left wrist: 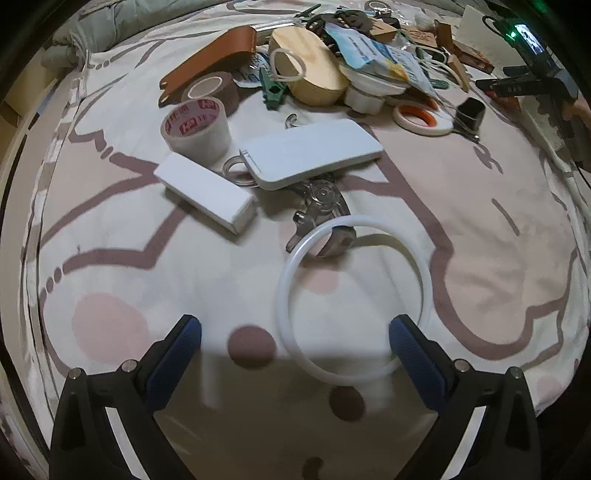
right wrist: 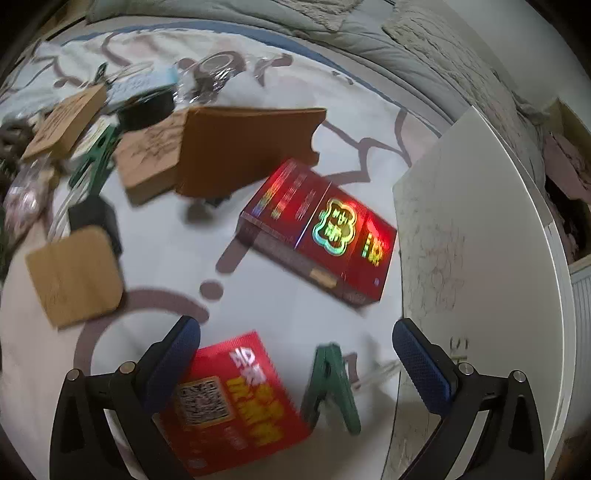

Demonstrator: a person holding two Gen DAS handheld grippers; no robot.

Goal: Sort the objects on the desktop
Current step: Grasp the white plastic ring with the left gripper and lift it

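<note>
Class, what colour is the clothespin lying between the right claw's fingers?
Green: the clothespin shows best in the right wrist view.

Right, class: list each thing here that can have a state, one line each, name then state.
left gripper: open, empty
right gripper: open, empty
white ring: flat, leaning on the metal tool
metal tool: partly under the white case
white case: shut
white tape: upright on its edge
dark red box: shut, lying flat
green clip: shut, empty

patterned bedsheet, grey quilt, white board
</note>
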